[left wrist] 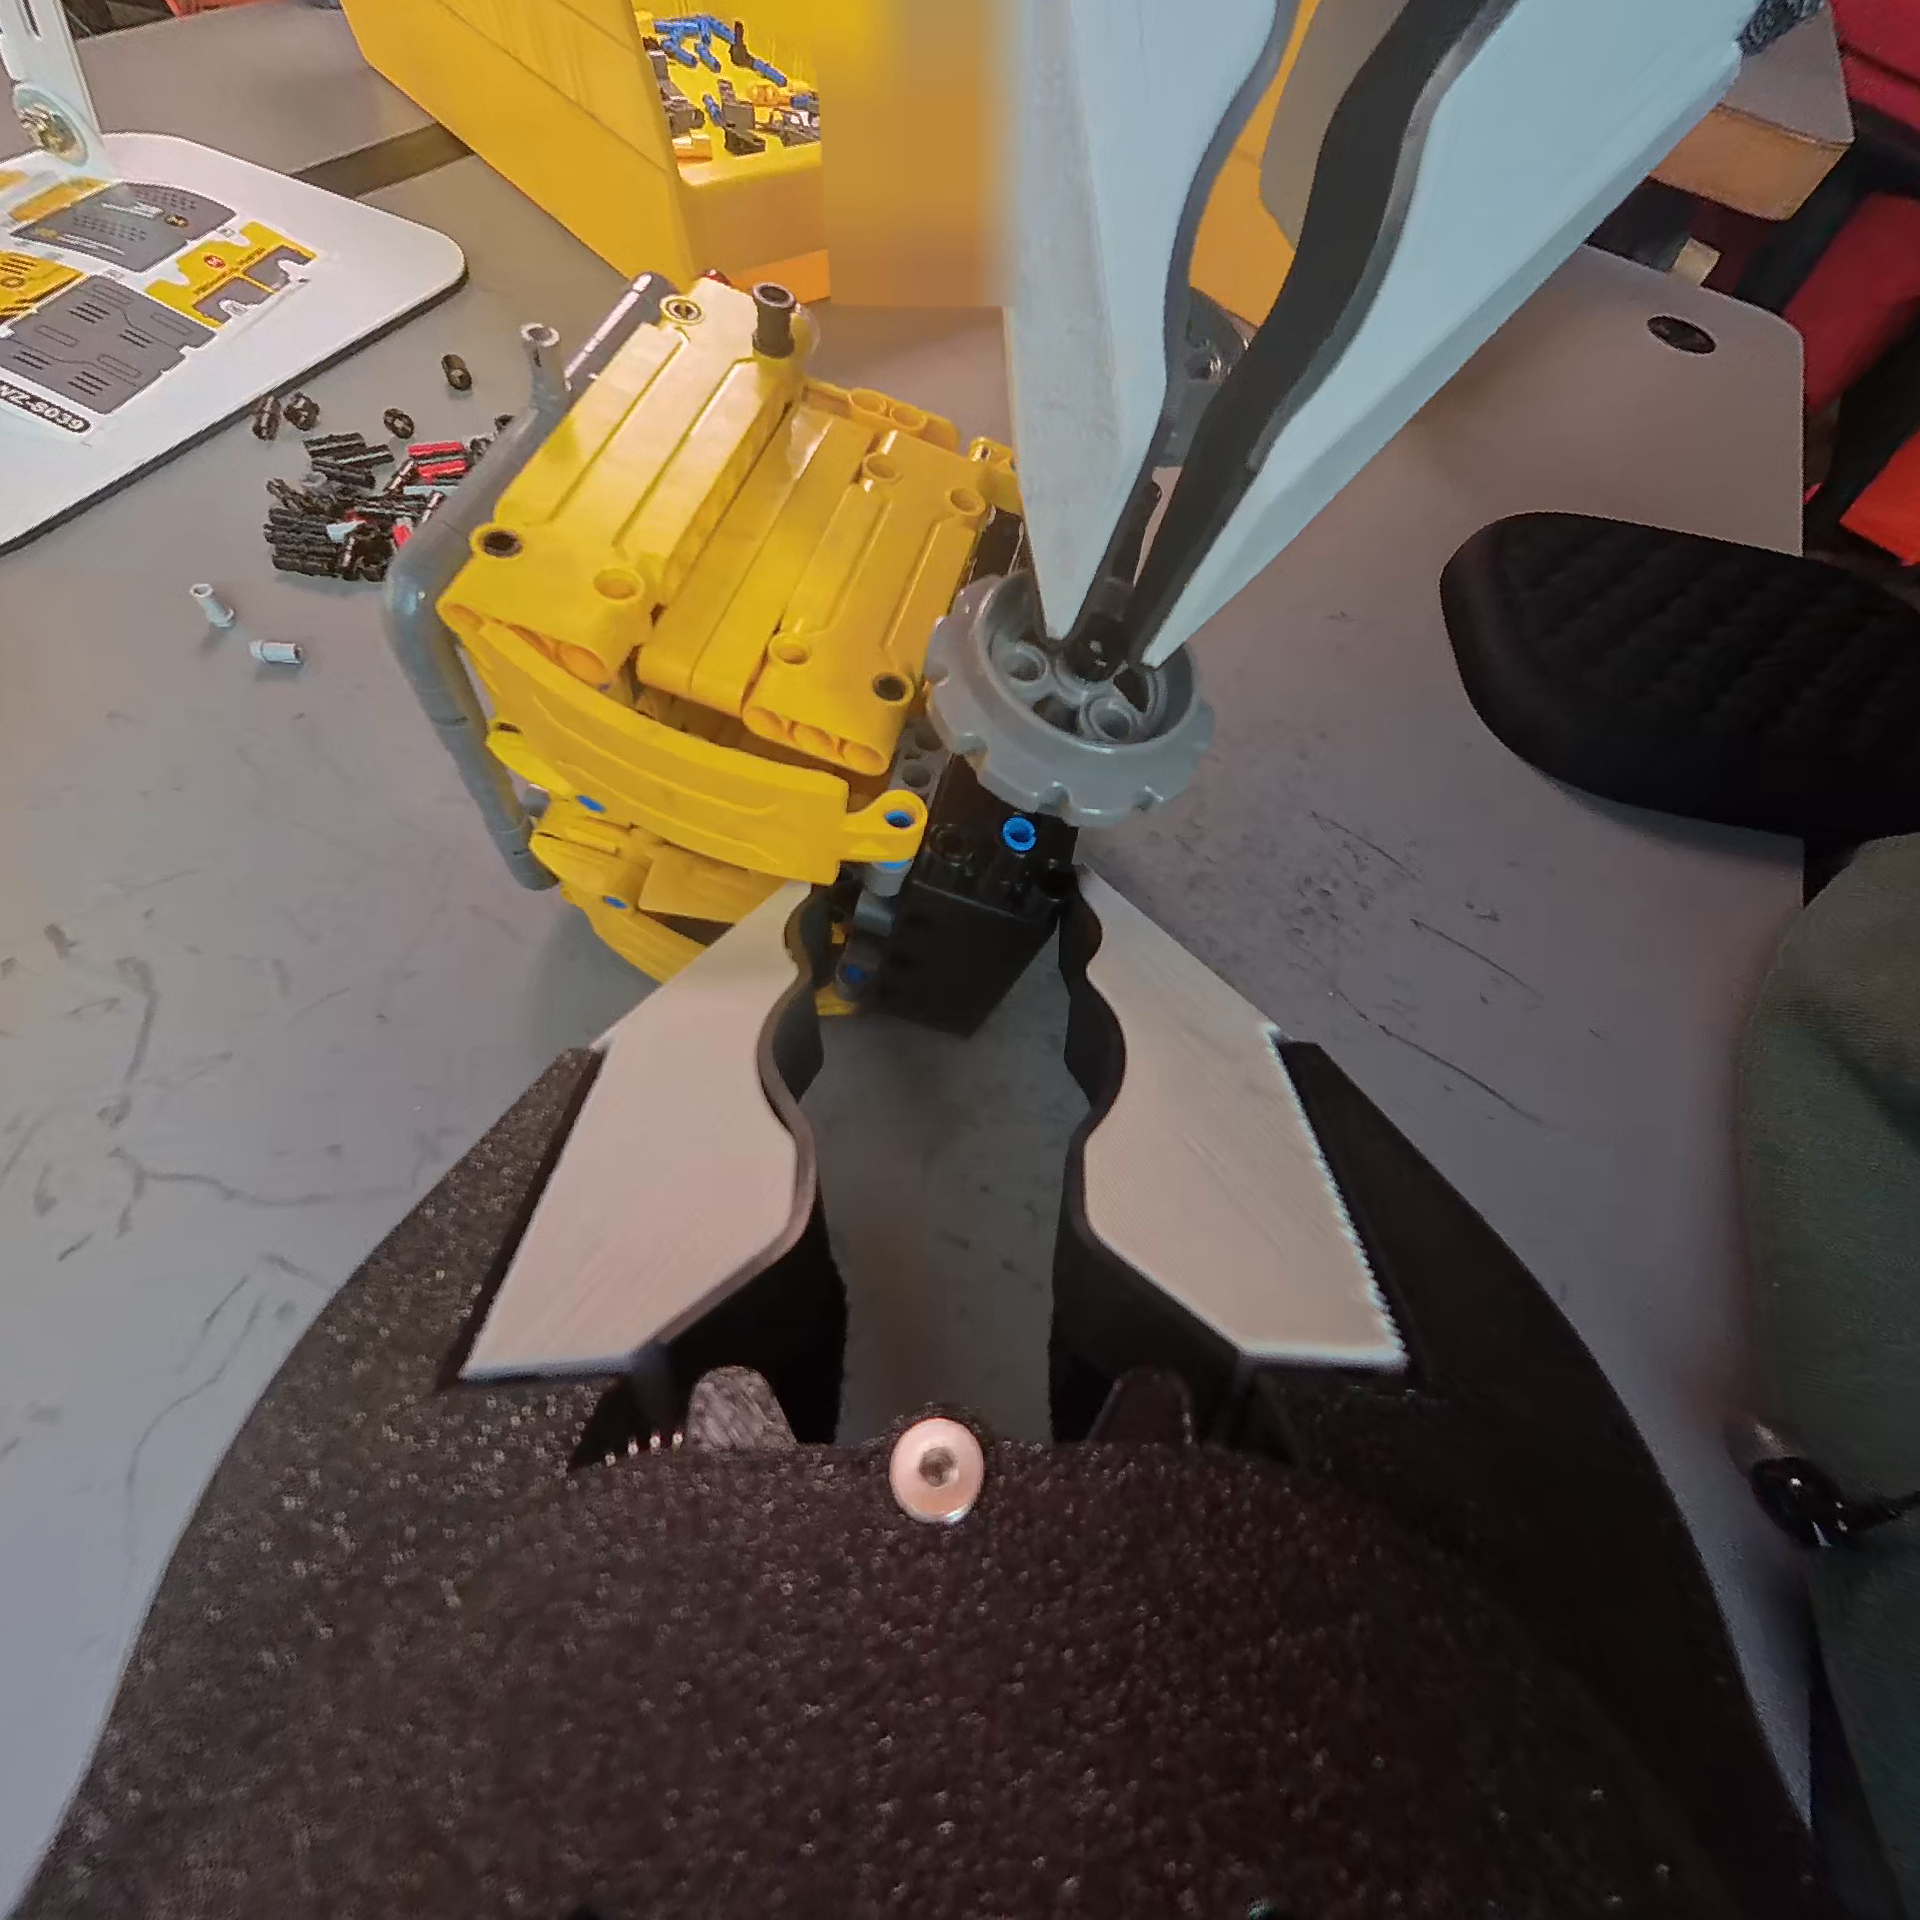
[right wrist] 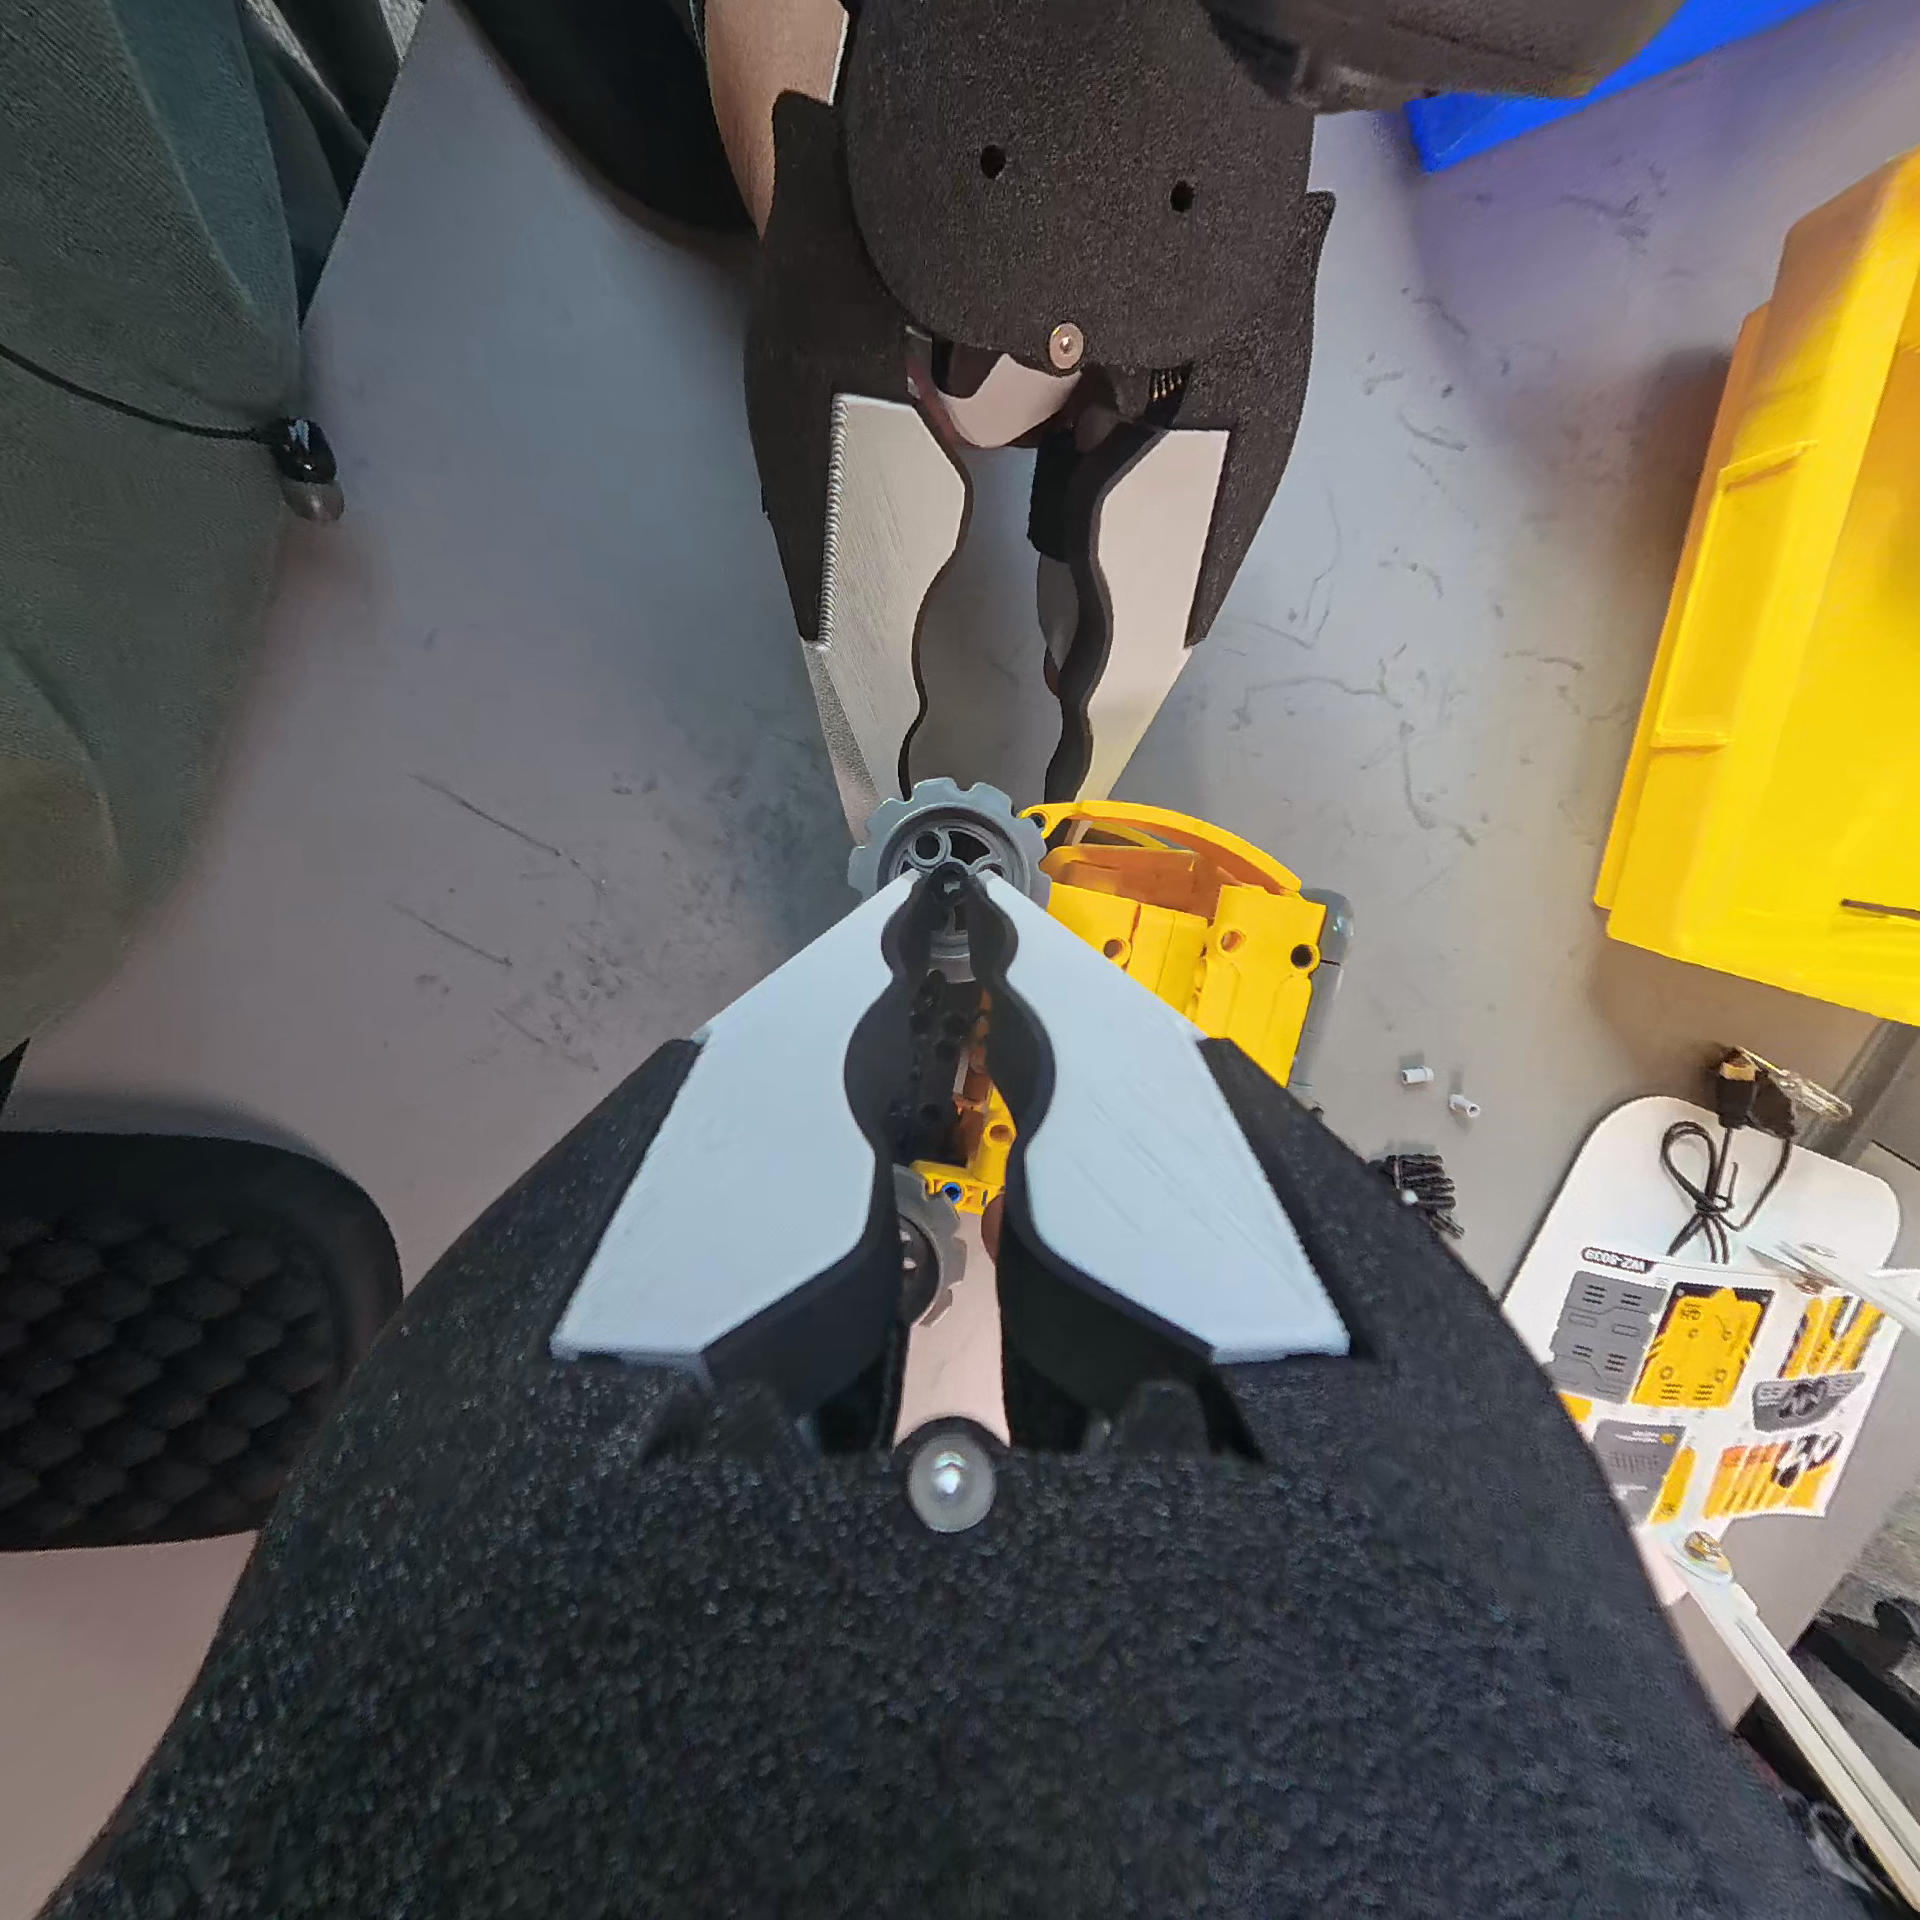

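Observation:
A yellow brick-built model (left wrist: 707,540) with a black block at its base stands on the grey table. My left gripper (left wrist: 935,904) is shut on that black block (left wrist: 966,956), one finger on each side. A grey toothed wheel (left wrist: 1070,727) sits on the model's right side. My right gripper (left wrist: 1101,649) comes down from above and is shut on a small black pin at the wheel's hub. In the right wrist view my right gripper (right wrist: 945,888) pinches the pin against the wheel (right wrist: 883,842), with the model (right wrist: 1174,935) beyond and my left gripper (right wrist: 987,774) opposite. A second grey wheel (right wrist: 925,1257) shows between my fingers.
A pile of black and red pins (left wrist: 353,488) lies left of the model. A sticker sheet on a white board (left wrist: 125,281) is at far left. A yellow box (left wrist: 582,104) stands behind. A black padded armrest (left wrist: 1662,665) and a person's green garment (left wrist: 1839,1143) are at the table's right edge. Some 6 centimeters of space lies between my two pairs of fingers.

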`<state>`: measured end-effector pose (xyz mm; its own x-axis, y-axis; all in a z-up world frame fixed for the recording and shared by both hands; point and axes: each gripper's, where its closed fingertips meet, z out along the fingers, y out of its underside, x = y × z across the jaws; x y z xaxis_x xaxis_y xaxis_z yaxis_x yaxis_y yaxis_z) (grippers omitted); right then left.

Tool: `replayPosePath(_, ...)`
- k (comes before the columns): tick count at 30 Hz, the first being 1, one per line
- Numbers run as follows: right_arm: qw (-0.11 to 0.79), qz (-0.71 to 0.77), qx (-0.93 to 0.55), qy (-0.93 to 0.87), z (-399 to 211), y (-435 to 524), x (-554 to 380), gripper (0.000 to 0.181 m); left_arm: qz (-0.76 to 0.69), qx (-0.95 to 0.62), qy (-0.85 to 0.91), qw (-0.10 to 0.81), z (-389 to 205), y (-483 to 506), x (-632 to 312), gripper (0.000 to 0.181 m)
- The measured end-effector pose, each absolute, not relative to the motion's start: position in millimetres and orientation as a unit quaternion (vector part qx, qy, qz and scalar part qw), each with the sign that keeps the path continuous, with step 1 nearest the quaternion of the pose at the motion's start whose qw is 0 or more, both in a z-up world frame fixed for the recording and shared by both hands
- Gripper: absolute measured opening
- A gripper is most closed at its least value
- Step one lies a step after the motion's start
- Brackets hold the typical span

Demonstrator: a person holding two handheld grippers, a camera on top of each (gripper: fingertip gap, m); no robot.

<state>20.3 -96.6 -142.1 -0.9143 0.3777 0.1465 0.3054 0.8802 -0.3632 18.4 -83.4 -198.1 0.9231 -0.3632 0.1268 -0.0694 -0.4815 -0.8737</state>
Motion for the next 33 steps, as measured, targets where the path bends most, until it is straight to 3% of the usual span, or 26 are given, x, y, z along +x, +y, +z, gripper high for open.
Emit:
replayPosePath(10, 0.096, 0.127, -0.196, -0.968, -147.4, -95.6, 19.5, 0.005, -0.162, -0.852, 0.108, 0.486, -199.5, -82.5, 17.7, 0.038)
replayPosePath(17, 0.142, 0.124, -0.211, -0.959, -144.8, -91.6, 16.3, 0.006, -0.170, -0.851, 0.098, 0.487, -198.1, -80.6, 15.9, 0.039)
replayPosePath(20, 0.145, 0.149, -0.223, -0.952, -138.9, -91.0, 17.7, 0.017, -0.165, -0.852, 0.101, 0.487, -198.2, -80.4, 16.1, 0.039)
replayPosePath(33, 0.084, 0.139, -0.267, -0.950, -142.1, -92.6, 17.0, 0.003, -0.173, -0.852, 0.097, 0.485, -198.3, -80.3, 16.2, 0.039)
